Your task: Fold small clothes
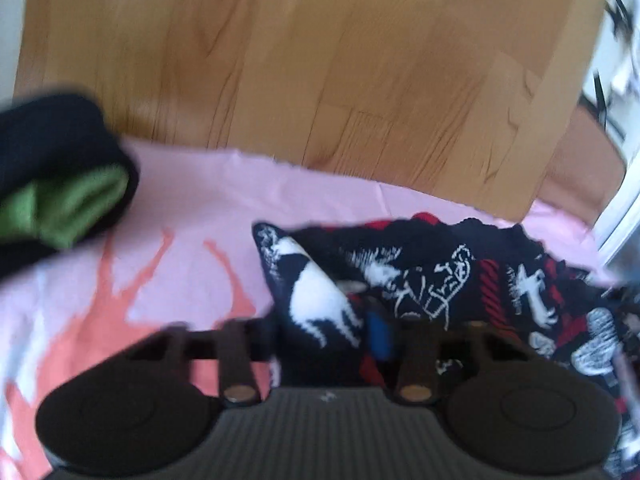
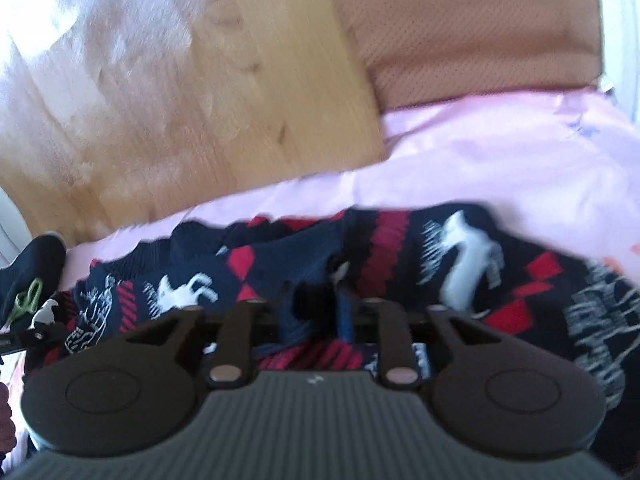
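Fingers of the left gripper [image 1: 324, 320] were clamped on a fold of the dark patterned sweater [image 1: 440, 276], which lay on the pink cloth [image 1: 200, 200]. Right gripper [image 2: 316, 312] fingers stood slightly apart around its near edge; whether they pressed, I cannot tell. The knit looked soft and limp, best taken at its edges.

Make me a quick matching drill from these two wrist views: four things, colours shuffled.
Things:
1. sweater
2. cloth under the sweater
3. folded garment at far left of the left wrist view
4. table

Colours:
A. pale wood
B. pink with coral print
C. navy, red diamonds, white animals
D. dark outside, green inside

Pairs: 1-C, 2-B, 3-D, 4-A
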`<move>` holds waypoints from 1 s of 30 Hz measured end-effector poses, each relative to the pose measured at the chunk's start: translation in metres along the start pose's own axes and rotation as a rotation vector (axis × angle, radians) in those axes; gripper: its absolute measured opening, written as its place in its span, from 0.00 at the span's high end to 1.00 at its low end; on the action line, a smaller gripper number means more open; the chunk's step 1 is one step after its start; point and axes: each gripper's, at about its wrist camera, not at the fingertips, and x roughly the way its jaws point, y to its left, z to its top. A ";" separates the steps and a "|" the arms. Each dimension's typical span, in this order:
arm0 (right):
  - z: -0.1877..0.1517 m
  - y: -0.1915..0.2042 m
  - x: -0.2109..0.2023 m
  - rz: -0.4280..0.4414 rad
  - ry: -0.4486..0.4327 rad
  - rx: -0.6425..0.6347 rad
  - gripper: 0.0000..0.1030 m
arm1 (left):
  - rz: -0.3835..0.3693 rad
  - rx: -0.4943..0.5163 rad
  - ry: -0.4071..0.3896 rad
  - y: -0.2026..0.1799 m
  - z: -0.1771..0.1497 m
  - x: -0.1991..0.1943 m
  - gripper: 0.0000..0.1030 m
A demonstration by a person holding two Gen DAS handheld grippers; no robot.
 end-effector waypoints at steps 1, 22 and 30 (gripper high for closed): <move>0.003 -0.004 -0.002 -0.013 -0.026 0.014 0.63 | 0.016 0.017 -0.019 -0.004 0.005 -0.002 0.81; 0.040 0.115 0.115 0.125 0.215 -0.297 0.81 | 0.096 -0.033 -0.093 0.014 -0.015 0.002 0.74; -0.051 0.116 0.000 0.350 0.006 -0.836 0.79 | 0.121 0.007 -0.094 0.003 -0.016 0.004 0.74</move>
